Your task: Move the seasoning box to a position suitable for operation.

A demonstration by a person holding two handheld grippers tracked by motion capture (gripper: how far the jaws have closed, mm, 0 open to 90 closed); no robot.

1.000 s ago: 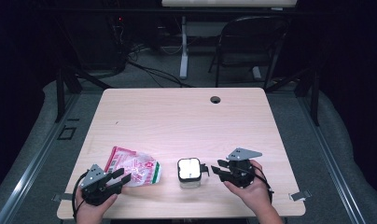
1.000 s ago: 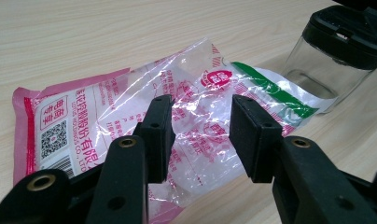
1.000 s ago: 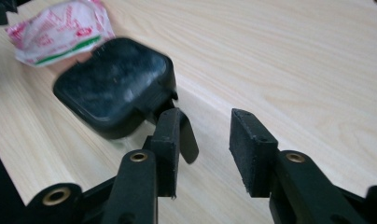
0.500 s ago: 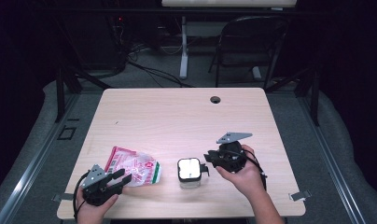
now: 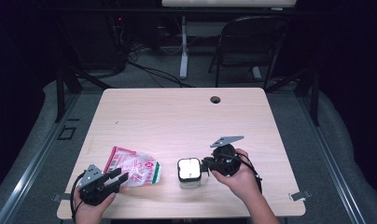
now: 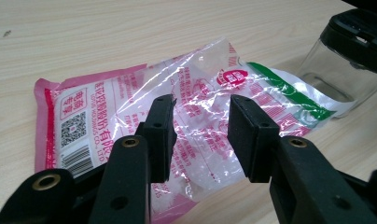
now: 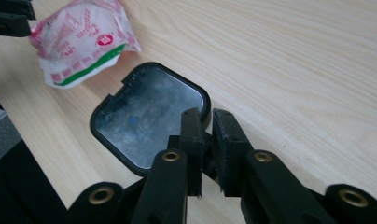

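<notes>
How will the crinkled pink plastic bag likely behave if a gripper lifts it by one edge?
The bag will probably flop and sag: its thin film is wrinkled. Its glossy surface may slip between pads. The white contents gathered at one end would likely shift.

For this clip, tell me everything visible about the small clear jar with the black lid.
The jar stands upright near the table's front edge, just right of the pink-and-white plastic bag. Its body looks like clear plastic or glass with rounded corners; the lid is black-rimmed with a shiny square panel. The right tool has just been closing, its jaws pinching a small tab at the lid's edge.
</notes>
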